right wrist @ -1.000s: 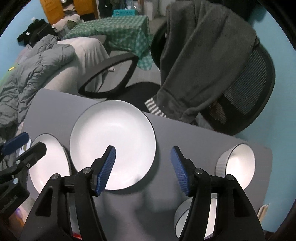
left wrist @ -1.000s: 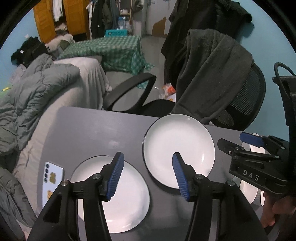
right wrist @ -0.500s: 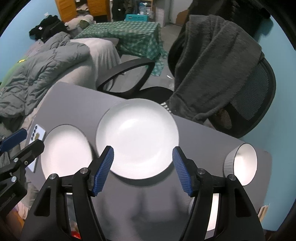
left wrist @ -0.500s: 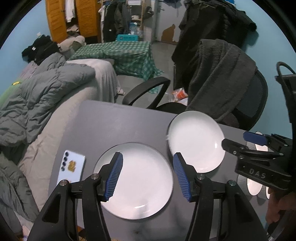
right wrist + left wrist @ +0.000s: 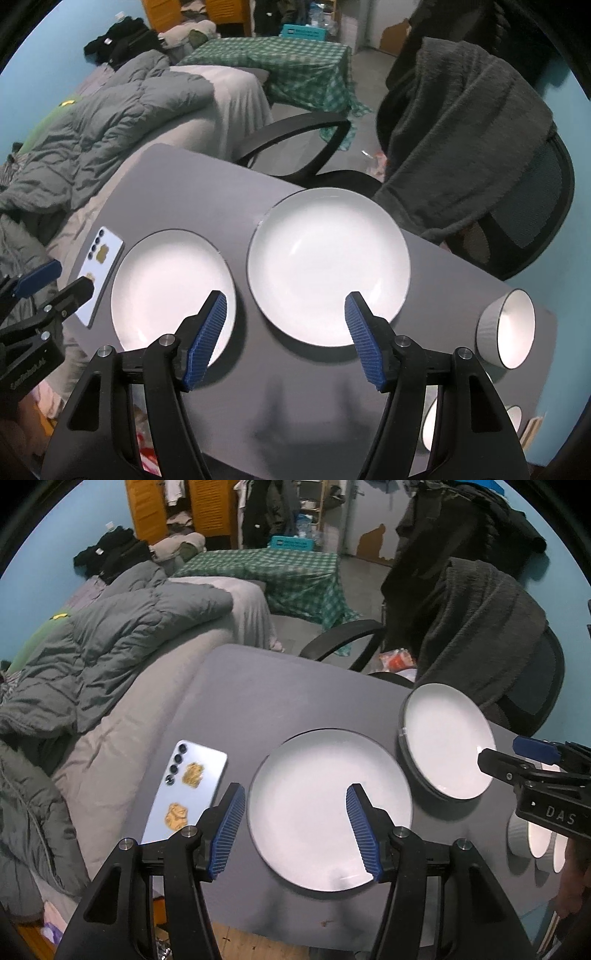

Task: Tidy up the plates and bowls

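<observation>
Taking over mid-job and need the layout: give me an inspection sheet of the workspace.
Surface: grey table, mostly bare at the far side.
Job's things: flat plate beside deeper plate, apart; one bowl at the right edge, more bowls partly hidden near it.
Clutter: phone face down, left of the flat plate.
Grippers: left gripper and right gripper open, empty, above the plates.
Cables: nothing seen.
Surroundings: office chair draped with dark cloth, bed with grey duvet.

Bowls (image 5: 537, 836) at right edge of left wrist view half hidden behind right gripper (image 5: 535, 771). In right wrist view, lower bowls (image 5: 432, 424) masked by gripper arm; phone (image 5: 101, 271) partly covered by left gripper (image 5: 44, 288). Tabletop (image 5: 303, 398) near edge cut off.
</observation>
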Tool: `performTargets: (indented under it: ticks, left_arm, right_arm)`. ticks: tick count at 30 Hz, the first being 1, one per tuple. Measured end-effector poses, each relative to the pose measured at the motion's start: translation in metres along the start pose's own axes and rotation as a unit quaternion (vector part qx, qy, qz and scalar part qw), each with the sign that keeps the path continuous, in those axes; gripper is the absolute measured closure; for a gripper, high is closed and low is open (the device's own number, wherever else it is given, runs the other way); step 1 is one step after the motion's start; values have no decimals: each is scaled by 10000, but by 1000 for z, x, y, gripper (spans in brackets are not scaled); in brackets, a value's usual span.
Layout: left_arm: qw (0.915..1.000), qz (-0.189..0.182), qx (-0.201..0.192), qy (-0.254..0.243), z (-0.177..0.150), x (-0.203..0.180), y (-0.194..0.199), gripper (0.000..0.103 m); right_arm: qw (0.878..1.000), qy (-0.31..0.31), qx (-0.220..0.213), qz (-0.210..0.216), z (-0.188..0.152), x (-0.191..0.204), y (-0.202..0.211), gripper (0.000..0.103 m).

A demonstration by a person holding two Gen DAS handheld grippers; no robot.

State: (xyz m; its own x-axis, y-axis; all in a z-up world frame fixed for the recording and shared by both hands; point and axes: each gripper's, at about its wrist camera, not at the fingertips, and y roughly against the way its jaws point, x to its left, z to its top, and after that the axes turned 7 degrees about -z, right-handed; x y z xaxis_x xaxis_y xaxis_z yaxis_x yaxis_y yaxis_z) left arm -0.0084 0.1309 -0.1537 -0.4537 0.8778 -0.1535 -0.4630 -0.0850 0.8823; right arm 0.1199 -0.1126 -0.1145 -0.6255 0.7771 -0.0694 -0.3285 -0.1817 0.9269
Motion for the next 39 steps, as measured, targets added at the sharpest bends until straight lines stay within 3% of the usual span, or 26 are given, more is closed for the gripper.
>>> performTargets:
  ticks: [13,31,39]
  left_arm:
    - [9996,127,81,219,-13,40,-8,45]
    - [9947,-245,977,196,-24,67,-83,44]
    - [9932,-293,1118,101,-18,60,-105,44]
  right_arm:
    - [9993,283,171,163,-3,33,-19,37]
    - [9918,201,1093,634,-34,54,-78,37]
    - [9885,-104,1280,795,-40,41,-93,37]
